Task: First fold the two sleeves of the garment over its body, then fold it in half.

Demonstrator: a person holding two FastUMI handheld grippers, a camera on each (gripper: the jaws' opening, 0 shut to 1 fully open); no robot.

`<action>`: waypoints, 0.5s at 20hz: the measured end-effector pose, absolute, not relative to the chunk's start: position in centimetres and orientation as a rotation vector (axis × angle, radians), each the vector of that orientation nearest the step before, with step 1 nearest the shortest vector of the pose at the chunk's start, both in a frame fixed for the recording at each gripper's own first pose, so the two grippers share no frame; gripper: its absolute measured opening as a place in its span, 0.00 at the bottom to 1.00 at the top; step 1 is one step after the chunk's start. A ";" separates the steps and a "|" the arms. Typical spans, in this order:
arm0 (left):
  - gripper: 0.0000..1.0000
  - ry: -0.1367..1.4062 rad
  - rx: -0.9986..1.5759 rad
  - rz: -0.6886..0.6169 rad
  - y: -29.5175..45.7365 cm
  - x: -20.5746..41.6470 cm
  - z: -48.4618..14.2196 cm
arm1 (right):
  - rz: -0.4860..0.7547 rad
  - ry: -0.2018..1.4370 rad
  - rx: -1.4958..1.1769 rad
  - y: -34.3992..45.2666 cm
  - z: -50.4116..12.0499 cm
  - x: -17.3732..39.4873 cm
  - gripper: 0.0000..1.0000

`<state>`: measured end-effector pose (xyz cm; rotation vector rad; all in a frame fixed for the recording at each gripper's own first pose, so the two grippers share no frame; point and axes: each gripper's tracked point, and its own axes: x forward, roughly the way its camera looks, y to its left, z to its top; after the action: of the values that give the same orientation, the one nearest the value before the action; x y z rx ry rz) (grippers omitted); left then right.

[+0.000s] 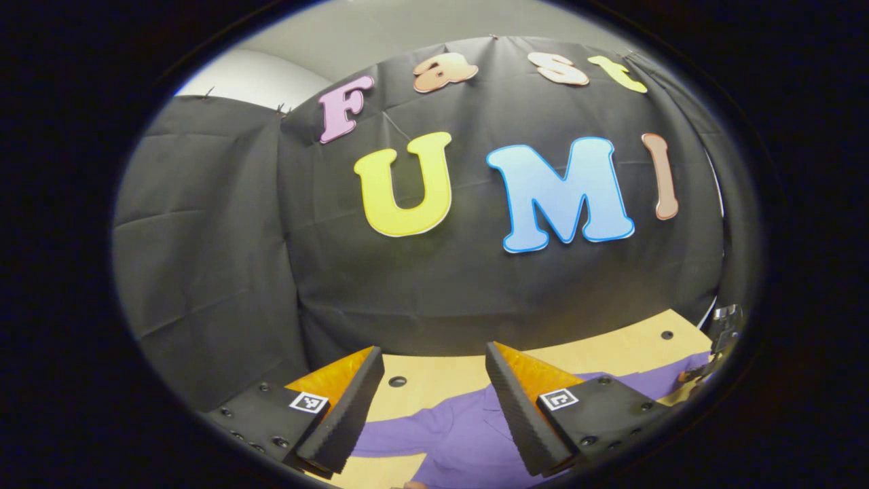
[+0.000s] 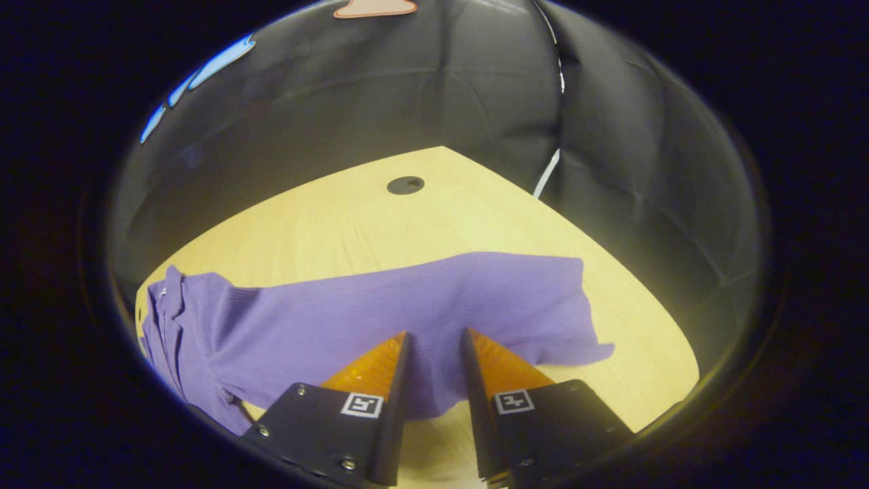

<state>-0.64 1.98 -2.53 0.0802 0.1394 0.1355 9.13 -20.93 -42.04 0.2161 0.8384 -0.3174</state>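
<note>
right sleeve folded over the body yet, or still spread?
Spread. In the right gripper view the purple garment's sleeve lies flat on the wooden table, extended away from the collar.

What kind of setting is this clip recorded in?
Most likely a staged recording booth, not a home: black cloth hangs as the wall behind a light wooden table with round holes, and a purple garment lies spread on it between two handheld grippers.

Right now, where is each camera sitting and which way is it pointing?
Left gripper view: rides the left gripper, raised and facing the booth wall; its open fingers show above the shirt.
Right gripper view: rides the right gripper, tilted down at the table; its fingers show over the sleeve, slightly apart.
Shared: shirt, table, wall.
</note>
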 end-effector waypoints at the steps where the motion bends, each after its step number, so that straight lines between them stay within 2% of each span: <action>1: 0.96 0.138 0.079 0.139 2.0 -0.6 -2.5 | -0.307 0.834 0.233 -20.7 -41.7 9.4 0.45; 2: 0.96 0.141 0.077 0.139 2.0 -0.7 -2.6 | -0.326 0.849 0.254 -20.1 -42.0 9.2 0.45; 3: 0.96 0.143 0.076 0.145 2.1 -0.8 -2.6 | -0.346 0.853 0.250 -20.0 -41.9 9.3 0.02; 8: 0.96 0.144 0.069 0.162 2.6 -1.0 -2.6 | -0.388 0.849 0.275 -19.2 -40.2 9.7 0.03; 10: 0.96 0.143 0.065 0.166 2.8 -1.0 -2.7 | -0.366 0.814 0.286 -18.6 -38.9 10.7 0.01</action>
<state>-1.04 2.80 -2.71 0.0652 0.1429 0.1658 10.65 -18.57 -38.90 0.2861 0.8139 -0.3665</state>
